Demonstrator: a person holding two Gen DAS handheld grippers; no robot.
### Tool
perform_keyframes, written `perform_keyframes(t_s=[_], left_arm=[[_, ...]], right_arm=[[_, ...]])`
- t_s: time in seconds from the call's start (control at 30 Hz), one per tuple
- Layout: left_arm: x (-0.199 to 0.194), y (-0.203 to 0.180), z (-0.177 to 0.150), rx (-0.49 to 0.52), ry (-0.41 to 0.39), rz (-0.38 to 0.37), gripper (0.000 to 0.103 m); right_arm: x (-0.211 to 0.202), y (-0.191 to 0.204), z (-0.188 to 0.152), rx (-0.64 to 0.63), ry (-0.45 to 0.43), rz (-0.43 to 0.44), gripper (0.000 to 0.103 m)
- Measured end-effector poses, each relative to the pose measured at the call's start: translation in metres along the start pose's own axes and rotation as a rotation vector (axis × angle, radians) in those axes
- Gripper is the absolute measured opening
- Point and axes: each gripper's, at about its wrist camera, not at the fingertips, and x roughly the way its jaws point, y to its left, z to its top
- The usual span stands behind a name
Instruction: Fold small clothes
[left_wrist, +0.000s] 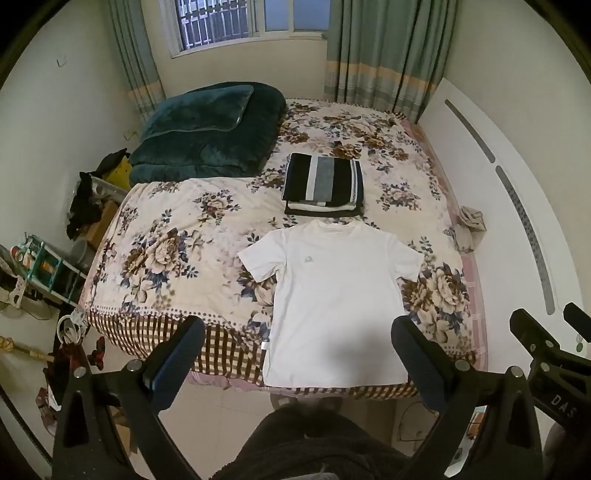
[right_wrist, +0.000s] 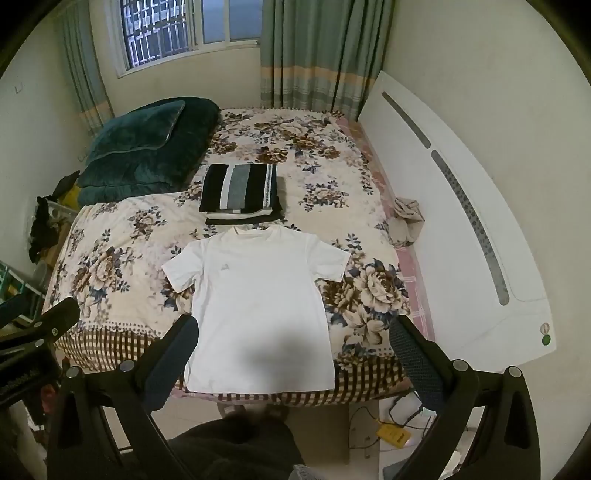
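Observation:
A small white T-shirt (left_wrist: 332, 295) lies flat and spread out, front up, at the near edge of the floral bed (left_wrist: 166, 251); it also shows in the right wrist view (right_wrist: 258, 306). Behind it sits a stack of folded clothes (left_wrist: 323, 184) with a black, white and grey striped piece on top, which the right wrist view (right_wrist: 240, 194) shows too. My left gripper (left_wrist: 297, 354) is open and empty, held above the shirt's hem. My right gripper (right_wrist: 293, 350) is open and empty, also above the hem. Neither touches the shirt.
A folded dark green quilt (left_wrist: 207, 133) lies at the bed's far left. A crumpled beige cloth (left_wrist: 469, 225) sits at the bed's right edge by the white headboard (left_wrist: 498, 206). Cluttered shelves (left_wrist: 48, 273) stand left of the bed. Cables (right_wrist: 391, 417) lie on the floor.

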Motion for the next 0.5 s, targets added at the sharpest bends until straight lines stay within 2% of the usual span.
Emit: perform_keyframes(t_s=[0.37,0.5], left_arm=[[0.001,-0.003,-0.007,-0.006,-0.011,-0.003,0.103],[-0.001,-0.004,-0.002,-0.009,-0.014,-0.008,0.103]], right_arm=[[-0.003,0.000,0.003,-0.002,-0.006,-0.003,0.103],[-0.011,0.005,0.014,-0.008,-0.010,-0.003,0.103]])
